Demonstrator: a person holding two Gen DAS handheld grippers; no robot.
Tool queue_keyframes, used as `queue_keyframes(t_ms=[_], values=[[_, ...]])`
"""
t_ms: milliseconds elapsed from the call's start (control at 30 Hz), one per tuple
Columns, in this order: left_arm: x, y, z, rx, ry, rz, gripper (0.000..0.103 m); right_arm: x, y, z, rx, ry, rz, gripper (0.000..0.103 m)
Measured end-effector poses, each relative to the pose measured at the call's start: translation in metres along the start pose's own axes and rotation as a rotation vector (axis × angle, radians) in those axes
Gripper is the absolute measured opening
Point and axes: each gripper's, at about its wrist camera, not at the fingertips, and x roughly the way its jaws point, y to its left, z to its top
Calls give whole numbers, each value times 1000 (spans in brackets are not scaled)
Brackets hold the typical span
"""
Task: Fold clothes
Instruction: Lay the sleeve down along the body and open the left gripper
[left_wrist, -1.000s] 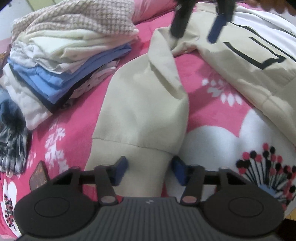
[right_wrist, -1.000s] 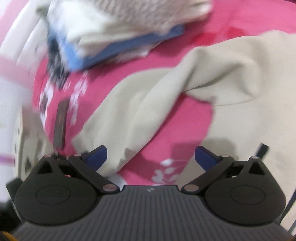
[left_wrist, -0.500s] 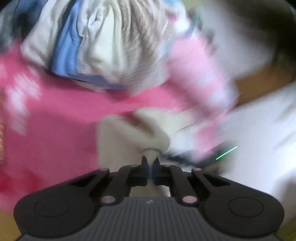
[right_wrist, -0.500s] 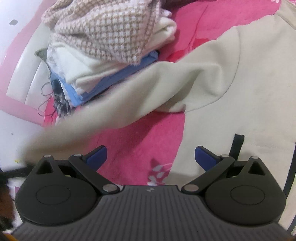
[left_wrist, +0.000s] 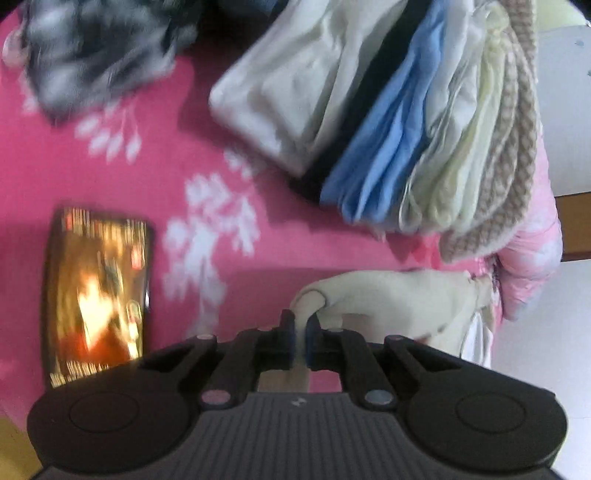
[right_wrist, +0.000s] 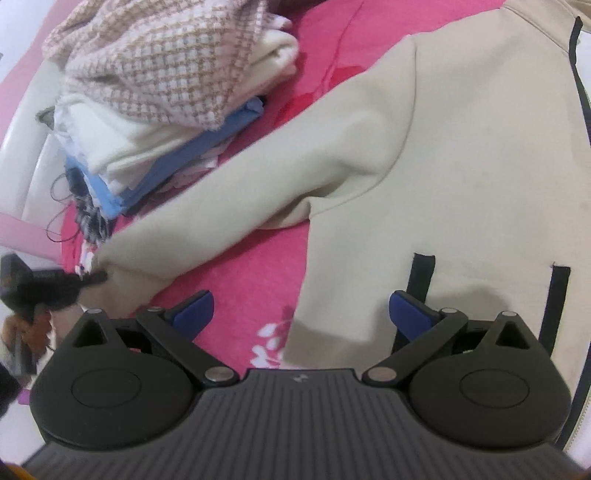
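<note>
My left hand-held gripper (left_wrist: 300, 328) pinches the cuff of the cream sweatshirt (right_wrist: 461, 177), which lies spread on the pink floral bed (right_wrist: 251, 280) with its sleeve stretched out. My right hand-held gripper (right_wrist: 301, 308) hovers wide over the hem. A folded stack (left_wrist: 388, 122) sits nearby, a phone (left_wrist: 98, 295) beside it.

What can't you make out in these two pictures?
- Phone, left view: its lit screen is motion-blurred, so the content is unreadable.
- Dark cloth, left view: blurred and cut off by the top edge; what garment it is stays unclear.
- Cuff, left view: the pinched end is hidden inside the left claw.
- Jacket, right view: cut off at the right edge, its hem hidden behind the right claw.
</note>
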Motion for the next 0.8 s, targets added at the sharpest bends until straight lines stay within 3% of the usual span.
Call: queue_keyframes(t_ms=[133,267,367,500,600,733,800], values=[[-12,-25,15,121,-143,71,11,2,8,-3,-26,-11,-13,102],[-27,-39,14,159,-314,166,46,3,18,-5,-65,-26,-21,102],[-39,-41,4,144,-363,209,52,4,28,-7,-118,-40,-29,102],[-56,-53,-36,156,-354,217,60,3,44,-9,-208,-66,-26,102],[-47,-64,-70,141,-289,217,61,8,55,-8,-243,-62,-10,102],[-8,-79,-98,230,-218,304,62,19,74,-7,-357,-48,-32,101],[4,-80,-100,267,-242,366,62,25,86,-7,-442,-39,-52,101]])
